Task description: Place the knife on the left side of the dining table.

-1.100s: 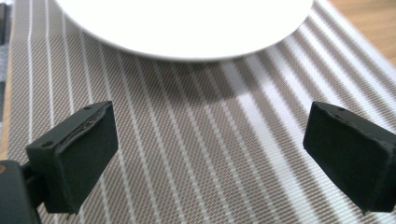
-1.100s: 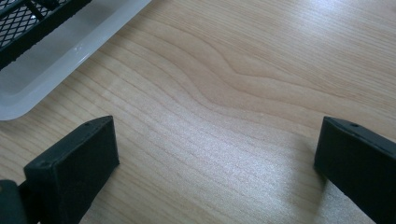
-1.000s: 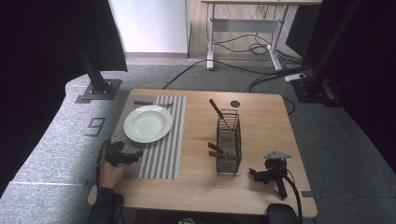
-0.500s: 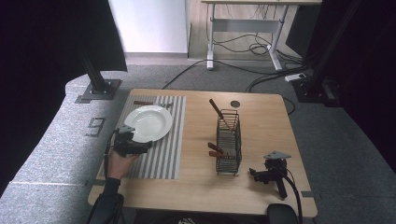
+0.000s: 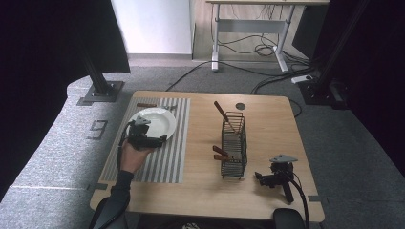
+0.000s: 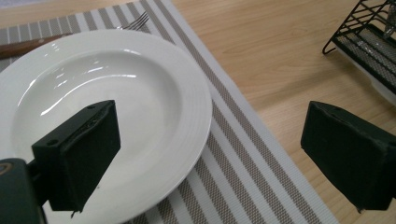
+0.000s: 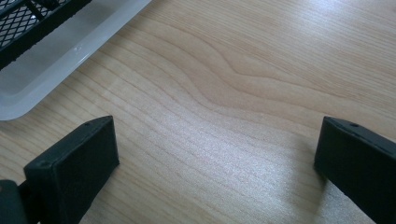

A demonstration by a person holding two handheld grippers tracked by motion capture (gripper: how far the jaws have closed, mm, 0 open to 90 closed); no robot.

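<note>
A: The white plate [image 6: 116, 107] lies on the striped mat [image 6: 243, 172], left part of the desk [image 5: 267, 124]. Left tool [image 5: 143, 138] is over its near rim, jaws wide apart, empty.

B: Ok, go lower w/ one jaw under the rim, then close slowly. Right tool [image 5: 274, 179] rests on the desk, also open.

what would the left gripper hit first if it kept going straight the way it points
Probably the white plate: the left gripper has its open jaws over the plate's near rim and the striped placemat. Depth is unclear.
</note>
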